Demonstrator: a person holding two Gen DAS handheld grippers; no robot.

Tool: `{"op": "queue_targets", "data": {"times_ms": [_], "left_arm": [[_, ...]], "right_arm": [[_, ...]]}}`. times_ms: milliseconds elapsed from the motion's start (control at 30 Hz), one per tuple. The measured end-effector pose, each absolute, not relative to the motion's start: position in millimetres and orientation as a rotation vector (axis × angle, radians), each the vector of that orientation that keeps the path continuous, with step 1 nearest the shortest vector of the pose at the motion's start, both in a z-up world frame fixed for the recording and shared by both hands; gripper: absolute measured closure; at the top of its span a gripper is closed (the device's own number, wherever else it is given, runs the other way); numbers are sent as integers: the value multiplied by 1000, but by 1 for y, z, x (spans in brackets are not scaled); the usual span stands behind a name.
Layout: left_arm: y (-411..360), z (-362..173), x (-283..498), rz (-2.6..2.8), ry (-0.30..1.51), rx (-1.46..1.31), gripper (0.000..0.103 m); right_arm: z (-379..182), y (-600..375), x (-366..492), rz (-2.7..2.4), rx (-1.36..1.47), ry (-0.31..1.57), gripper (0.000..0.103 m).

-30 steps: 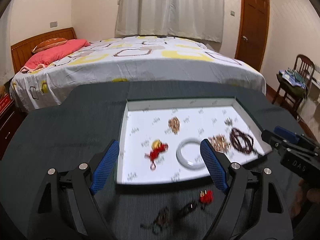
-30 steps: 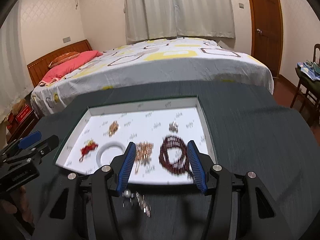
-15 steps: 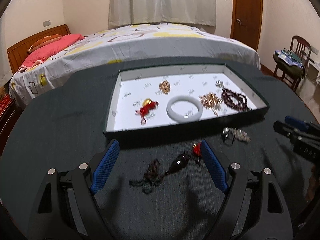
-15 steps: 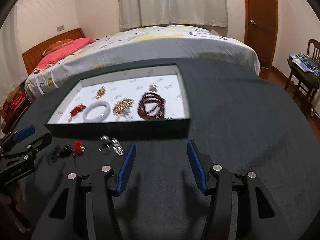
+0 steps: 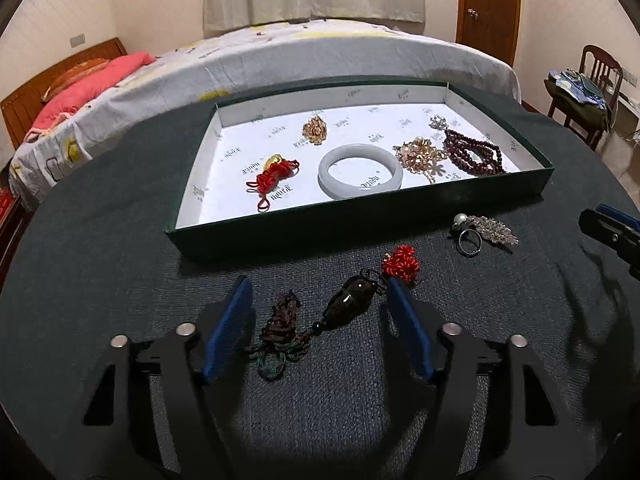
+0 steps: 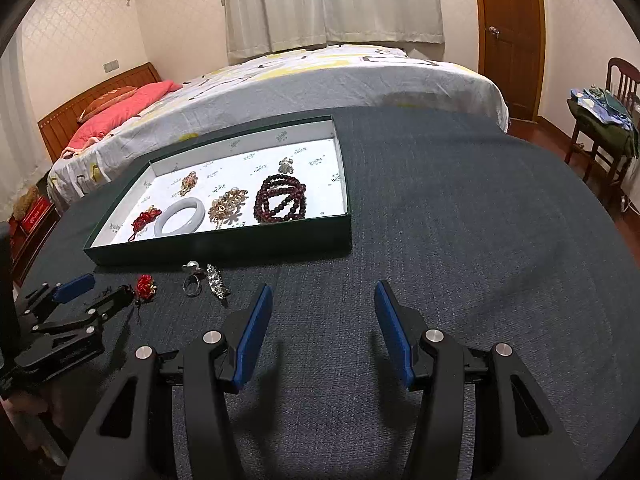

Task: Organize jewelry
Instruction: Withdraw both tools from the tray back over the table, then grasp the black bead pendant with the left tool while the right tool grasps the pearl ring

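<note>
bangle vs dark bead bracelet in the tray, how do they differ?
The bangle is one pale, smooth, rigid ring; the bead bracelet is dark red beads in several overlapping loops. The bangle sits mid-tray near the front wall; the bead bracelet lies toward the tray's right end. Both lie flat on the white lining, and neither gripper is touching them.

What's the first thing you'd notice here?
The bright white tray of jewelry, with a pale bangle in the middle and dark red beads at its right end. In front of it, a dark pendant lies on the table between the open left gripper fingers.
</note>
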State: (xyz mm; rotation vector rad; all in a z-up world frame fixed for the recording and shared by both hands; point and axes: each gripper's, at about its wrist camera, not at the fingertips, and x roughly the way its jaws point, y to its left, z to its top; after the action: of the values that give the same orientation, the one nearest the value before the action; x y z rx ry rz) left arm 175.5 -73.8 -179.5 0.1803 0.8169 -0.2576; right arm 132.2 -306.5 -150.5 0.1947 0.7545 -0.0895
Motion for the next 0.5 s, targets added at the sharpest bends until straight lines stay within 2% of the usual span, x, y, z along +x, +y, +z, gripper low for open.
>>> {"op": "queue_targets", "data": {"times_ms": [100,167,333,367,400,500], "left_arm": [[-71,-183,181,-255,848,171,55],[-66,-185,183,-253,866,147,58],[-60,-185,181,-236,865,141,57],[-59,-185,181,-230,866,135,49],[-58,-185,180,-235,868,118,47],[-59,-186,180,-246,882,113,51]], "right_arm": [[-151,-306,132,-91,194,757,50],[-152,-305,133,-91,191,760,50],[-154,-301,134,-85,186,766,50],[-154,-300,134,-83,183,768,50],[-155,-299,135,-80,182,770,50],[-155,-297,135,-77,176,772,50]]}}
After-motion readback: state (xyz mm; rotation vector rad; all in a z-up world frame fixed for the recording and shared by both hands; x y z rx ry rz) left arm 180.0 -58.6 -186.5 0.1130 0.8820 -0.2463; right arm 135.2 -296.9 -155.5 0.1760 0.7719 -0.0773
